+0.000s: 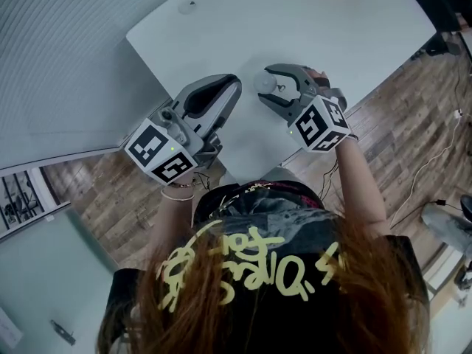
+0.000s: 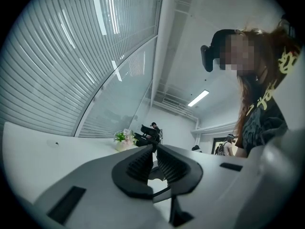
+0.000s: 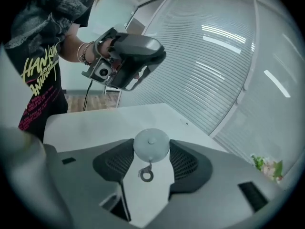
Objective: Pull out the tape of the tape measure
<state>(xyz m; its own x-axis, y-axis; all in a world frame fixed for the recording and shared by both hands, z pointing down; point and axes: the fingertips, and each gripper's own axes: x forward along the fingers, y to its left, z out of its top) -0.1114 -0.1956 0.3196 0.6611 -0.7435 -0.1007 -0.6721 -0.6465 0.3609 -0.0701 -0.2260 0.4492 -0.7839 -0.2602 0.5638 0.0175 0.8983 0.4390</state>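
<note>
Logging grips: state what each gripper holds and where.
Right gripper clamps the round tape measure by its opposite sides, ring dangling free; left gripper holds nothing.

**Open tabletop ahead, tight quarters between the jaws**

The white table offers open passage beyond the grippers and to either side of them. The left gripper and right gripper meet nearly tip to tip, with only a narrow gap between, so each blocks the other's way inward. A round tape measure fills the right jaws. A flower pot stands at the table's far edge. A slatted glass wall closes off the left side, and the person's torso sits close behind both grippers.
</note>
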